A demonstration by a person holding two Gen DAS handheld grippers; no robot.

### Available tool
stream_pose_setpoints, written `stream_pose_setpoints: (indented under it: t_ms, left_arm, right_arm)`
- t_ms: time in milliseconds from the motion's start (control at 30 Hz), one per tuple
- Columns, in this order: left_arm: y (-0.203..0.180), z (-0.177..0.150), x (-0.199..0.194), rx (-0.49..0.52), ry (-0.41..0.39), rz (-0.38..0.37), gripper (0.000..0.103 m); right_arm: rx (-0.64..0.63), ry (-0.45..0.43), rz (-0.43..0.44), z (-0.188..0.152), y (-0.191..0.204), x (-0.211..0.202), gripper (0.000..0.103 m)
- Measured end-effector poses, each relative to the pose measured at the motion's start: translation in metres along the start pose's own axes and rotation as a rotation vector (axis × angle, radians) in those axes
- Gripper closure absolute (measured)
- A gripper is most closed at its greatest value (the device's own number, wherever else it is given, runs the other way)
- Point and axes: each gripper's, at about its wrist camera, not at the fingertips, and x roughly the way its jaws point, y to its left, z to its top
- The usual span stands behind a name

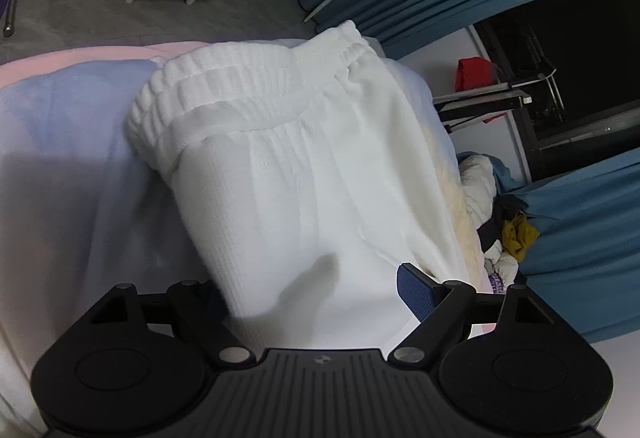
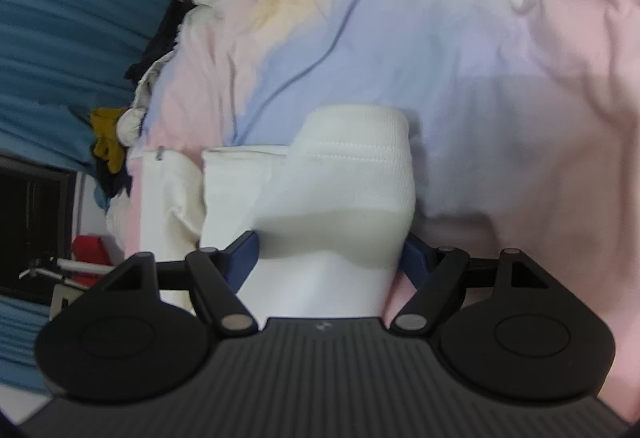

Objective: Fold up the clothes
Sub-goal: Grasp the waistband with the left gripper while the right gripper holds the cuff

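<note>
The white trousers point(image 1: 304, 165) lie on a bed covered with a pastel blanket point(image 1: 72, 125), and they look already brought into a long narrow stack, legs laid over each other, with the ribbed waistband point(image 1: 240, 77) at the far end in the left wrist view. My judgement is that the lengthwise fold is done and the crosswise folds are left.

The left gripper point(image 1: 316, 294) straddles the near part of the trousers with its jaws wide; one blue pad point(image 1: 416, 290) shows at the cloth's side, the other is hidden behind fabric, so it looks released rather than clamped. The right gripper point(image 2: 332, 254) has the cuff end point(image 2: 356, 157) between its jaws, the blue pads point(image 2: 246, 250) sitting at the cloth's two sides; whether they squeeze it I cannot tell (that picture is blurred).

For room: the blanket is bare to one side of the trousers, wide enough to fold onto. On the other side the bed edge is near, with a heap of clothes point(image 1: 500, 222) and blue curtains point(image 1: 580, 222) beyond.
</note>
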Motion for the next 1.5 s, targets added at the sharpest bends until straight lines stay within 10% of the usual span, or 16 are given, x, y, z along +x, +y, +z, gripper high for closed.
stream_pose_setpoints:
  t_ms: [333,533,767,867,1000,1100,1500]
  left_arm:
    - [-0.014,-0.004,0.001,0.029,-0.026,-0.005,0.021]
    - [-0.017,-0.004,0.003,0.047,-0.03,0.009,0.025]
    - [-0.029,-0.01,0.0,0.128,-0.035,0.014,0.028]
    - [-0.026,-0.009,0.001,0.105,-0.032,0.05,0.039]
    - [-0.02,-0.005,0.008,0.088,-0.025,0.072,0.054]
    - [-0.018,-0.002,0.015,0.096,-0.031,0.08,0.088]
    - [0.002,0.018,-0.026,-0.089,-0.054,-0.167,0.092]
  right_arm:
    - [0.056,-0.059,0.319,0.011,0.011,-0.008,0.025]
    - [-0.008,-0.034,0.158,0.008,0.009,0.009,0.027]
    - [-0.06,-0.059,0.313,0.01,0.023,0.003,0.026]
    - [-0.09,-0.05,0.246,0.008,0.024,0.007,0.027]
    - [-0.034,-0.006,0.177,0.01,0.01,0.021,0.055]
    - [-0.036,-0.006,0.156,0.011,0.01,0.021,0.082]
    - [-0.015,-0.123,0.304,0.019,0.02,-0.052,0.093]
